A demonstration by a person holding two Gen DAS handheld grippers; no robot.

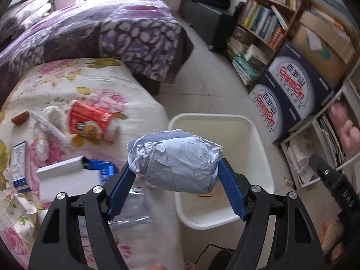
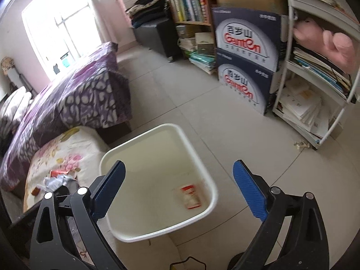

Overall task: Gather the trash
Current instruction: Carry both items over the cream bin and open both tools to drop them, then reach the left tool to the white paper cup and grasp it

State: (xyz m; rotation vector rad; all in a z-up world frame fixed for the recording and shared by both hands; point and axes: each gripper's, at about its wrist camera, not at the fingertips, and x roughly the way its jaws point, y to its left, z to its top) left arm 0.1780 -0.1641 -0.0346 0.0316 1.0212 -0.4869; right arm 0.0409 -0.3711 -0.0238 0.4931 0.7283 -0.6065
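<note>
My left gripper [image 1: 175, 168] is shut on a crumpled grey-blue paper ball [image 1: 174, 159] and holds it at the edge of the floral-covered surface [image 1: 139, 103], beside the rim of the white bin [image 1: 258, 139]. More trash lies on the surface: a red snack cup [image 1: 90, 122], a white box [image 1: 67, 175], a blue packet [image 1: 104, 168], a small blue-white carton [image 1: 19, 164]. My right gripper [image 2: 178, 182] is open and empty above the white bin [image 2: 126, 148], which holds a red-labelled wrapper [image 2: 190, 196].
The bin stands on the tiled floor [image 2: 191, 94] beside the floral surface [image 2: 63, 155]. A purple bed [image 1: 101, 29] lies behind. Bookshelves [image 1: 265, 15], dark Ganten boxes [image 2: 245, 63] and a white rack [image 2: 319, 85] line the right wall.
</note>
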